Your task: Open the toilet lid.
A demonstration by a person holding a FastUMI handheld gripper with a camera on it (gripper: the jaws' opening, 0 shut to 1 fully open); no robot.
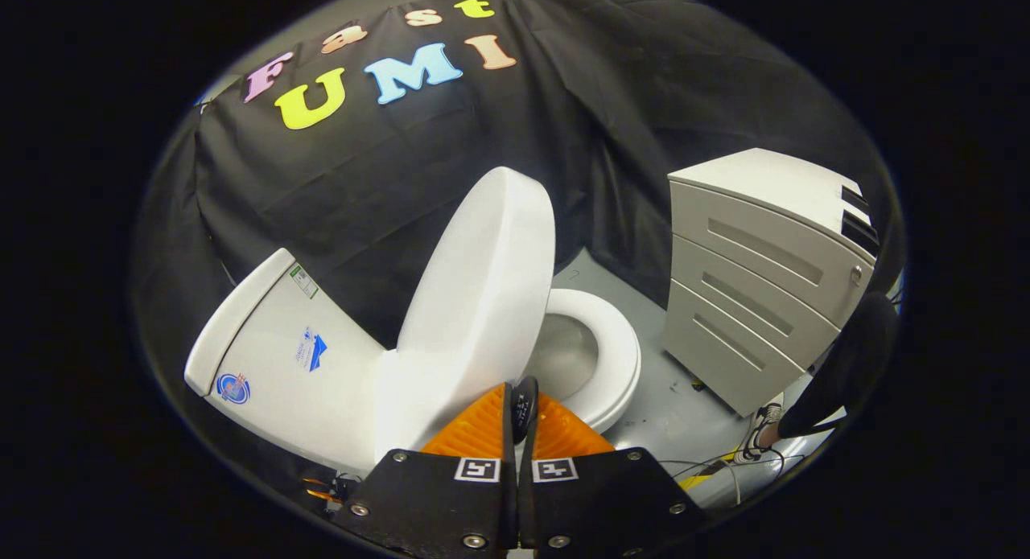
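The white toilet lid (483, 293) stands raised, nearly upright, between the tank (282, 358) and the white seat ring (615, 358). The seat lies flat over the bowl (567, 354), whose inside is exposed. My gripper (519, 394) is shut, its two fingers pressed together with nothing visible between them. The fingertips sit right at the lid's lower edge on the side that faces the bowl. I cannot tell whether they touch the lid.
A grey drawer cabinet (756, 277) stands on the floor just beyond the toilet seat. A person's dark-clad leg (845, 366) and shoe (760, 434) are beside the cabinet. Cables (716, 466) lie on the grey floor near the shoe.
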